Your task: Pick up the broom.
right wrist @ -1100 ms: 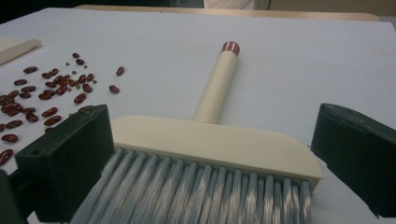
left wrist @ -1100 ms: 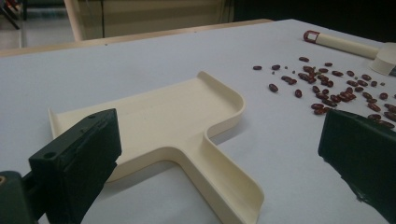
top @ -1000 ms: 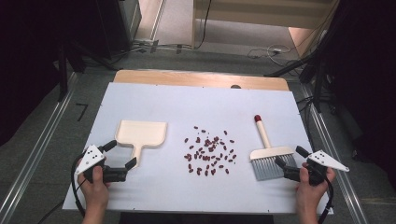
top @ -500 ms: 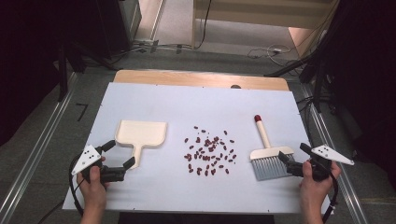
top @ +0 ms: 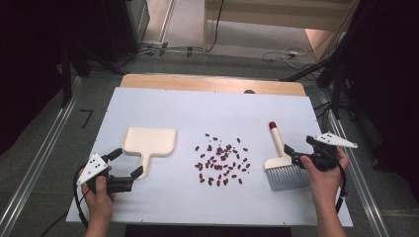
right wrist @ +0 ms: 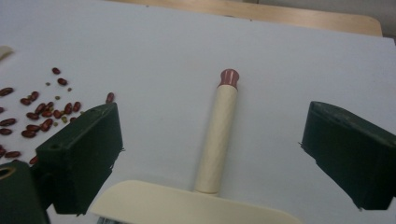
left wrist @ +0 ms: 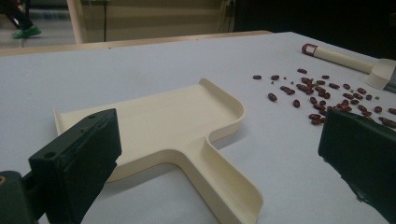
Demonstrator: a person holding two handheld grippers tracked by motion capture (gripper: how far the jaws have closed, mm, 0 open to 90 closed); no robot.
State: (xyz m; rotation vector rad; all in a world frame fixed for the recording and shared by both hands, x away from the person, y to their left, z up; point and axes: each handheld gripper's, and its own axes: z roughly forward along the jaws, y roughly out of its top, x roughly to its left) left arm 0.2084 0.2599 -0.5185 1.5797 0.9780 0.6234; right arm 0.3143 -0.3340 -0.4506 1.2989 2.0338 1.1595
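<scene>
Cream dustpan (top: 148,142) and brush (top: 279,163) have been closed in on; both grippers' fingers are wide open, nothing gripped yet, beans (top: 221,164) left unswept.

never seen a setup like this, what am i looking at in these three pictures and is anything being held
A person stands at a white table with a hand-held two-jaw tool in each hand. The high view looks down from above; the other two pictures come from cameras riding on each tool, looking along its black jaws. On the table lie a cream dustpan, scattered red beans and a small brush. The left gripper is open on either side of the dustpan's handle; the right gripper is open by the brush. Nothing is held.
</scene>
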